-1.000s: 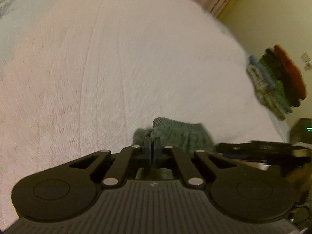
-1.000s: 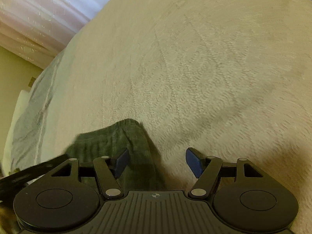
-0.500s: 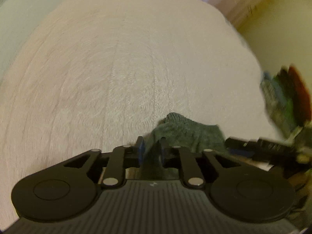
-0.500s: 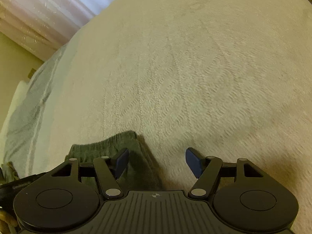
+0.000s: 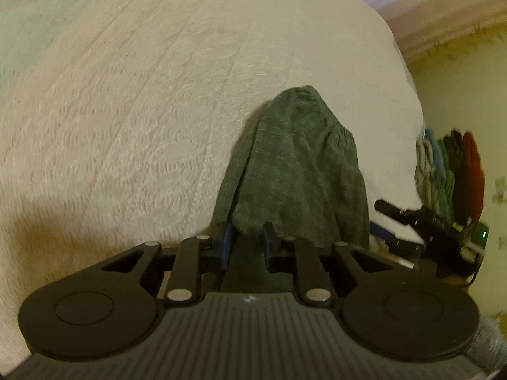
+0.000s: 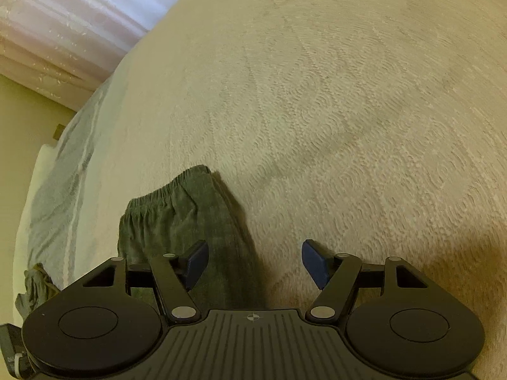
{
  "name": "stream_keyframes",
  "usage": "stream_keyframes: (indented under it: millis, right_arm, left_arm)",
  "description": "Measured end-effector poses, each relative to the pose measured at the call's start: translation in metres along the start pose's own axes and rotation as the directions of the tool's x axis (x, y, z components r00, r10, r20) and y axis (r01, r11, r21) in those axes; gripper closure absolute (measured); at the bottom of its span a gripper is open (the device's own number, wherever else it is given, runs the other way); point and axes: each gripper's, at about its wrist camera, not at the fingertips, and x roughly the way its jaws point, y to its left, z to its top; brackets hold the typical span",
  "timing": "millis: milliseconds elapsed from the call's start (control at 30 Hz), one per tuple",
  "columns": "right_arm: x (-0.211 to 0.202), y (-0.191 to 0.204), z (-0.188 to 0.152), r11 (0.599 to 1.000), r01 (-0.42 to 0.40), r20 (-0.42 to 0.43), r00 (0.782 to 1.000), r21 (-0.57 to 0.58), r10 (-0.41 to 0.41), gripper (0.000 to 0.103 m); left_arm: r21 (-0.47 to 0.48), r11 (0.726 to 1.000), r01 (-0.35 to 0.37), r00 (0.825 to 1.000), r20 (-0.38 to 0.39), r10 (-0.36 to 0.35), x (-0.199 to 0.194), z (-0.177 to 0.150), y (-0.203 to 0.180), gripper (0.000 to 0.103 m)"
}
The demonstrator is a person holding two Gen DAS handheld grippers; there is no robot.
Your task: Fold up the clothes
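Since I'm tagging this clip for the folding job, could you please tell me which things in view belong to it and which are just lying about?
Belongs to the job:
- green garment, lying on the bed
- left claw, fabric between its blue pads
- right claw, open above the garment's edge
- bedspread, the work surface

Just lying about:
- stack of folded clothes beside the bed
- curtain

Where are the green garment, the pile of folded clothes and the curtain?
green garment (image 5: 294, 171): left wrist view, middle of the cloth.
pile of folded clothes (image 5: 450, 171): left wrist view, middle of the stack.
curtain (image 6: 63, 22): right wrist view, its folds.
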Motion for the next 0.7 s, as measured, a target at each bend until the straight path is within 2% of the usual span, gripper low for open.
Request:
stream_keyframes:
  millis: [33, 100, 200, 267, 433, 533, 600, 633, 667, 700]
  right_arm:
    - [0.000, 0.001, 0.000, 1.000, 0.002, 0.000, 1.000, -0.001, -0.002, 0.035]
    - [0.001, 0.002, 0.000, 1.000, 0.005, -0.001, 1.000, -0.008, -0.005, 0.034]
    - [0.003, 0.005, -0.001, 0.999, 0.017, -0.001, 1.000, -0.027, -0.017, 0.035]
    - [0.006, 0.007, -0.003, 0.998, 0.033, -0.001, 0.999, -0.053, -0.033, 0.035]
    - [0.013, 0.023, -0.007, 0.979, 0.114, 0.019, 0.993, -0.168, -0.113, 0.035]
    - [0.007, 0.037, -0.011, 0.948, 0.172, 0.092, 0.984, -0.268, -0.153, 0.035]
    - [0.000, 0.047, -0.014, 0.921, 0.195, 0.145, 0.977, -0.337, -0.154, 0.035]
    - [-0.004, 0.052, -0.016, 0.910, 0.182, 0.160, 0.978, -0.374, -0.130, 0.035]
    - [-0.007, 0.057, -0.018, 0.897, 0.161, 0.167, 0.981, -0.412, -0.099, 0.041]
    - [-0.009, 0.063, -0.020, 0.882, 0.132, 0.166, 0.984, -0.453, -0.062, 0.060]
  left_arm:
    - [-0.002, 1.000, -0.001, 1.000, 0.003, 0.001, 0.001, -0.001, 0.000, 0.088]
    - [0.017, 1.000, -0.010, 1.000, 0.021, 0.010, -0.001, -0.003, -0.002, 0.102]
    - [0.048, 0.998, -0.029, 0.999, 0.048, 0.026, -0.004, -0.008, -0.005, 0.102]
    - [0.077, 0.995, -0.070, 0.996, 0.068, 0.064, -0.007, -0.013, -0.007, 0.102]
    - [0.161, 0.974, -0.159, 0.987, 0.051, 0.153, 0.005, -0.010, -0.014, 0.099]
    - [0.196, 0.954, -0.225, 0.974, 0.067, 0.216, -0.001, -0.004, -0.026, 0.090]
    - [0.172, 0.943, -0.284, 0.957, 0.113, 0.268, -0.009, 0.001, -0.031, 0.095]
    - [0.178, 0.945, -0.276, 0.958, 0.135, 0.254, -0.011, 0.005, -0.036, 0.096]
    - [0.185, 0.946, -0.267, 0.958, 0.157, 0.240, -0.014, 0.008, -0.041, 0.097]
    - [0.195, 0.948, -0.250, 0.960, 0.174, 0.218, -0.015, 0.012, -0.047, 0.097]
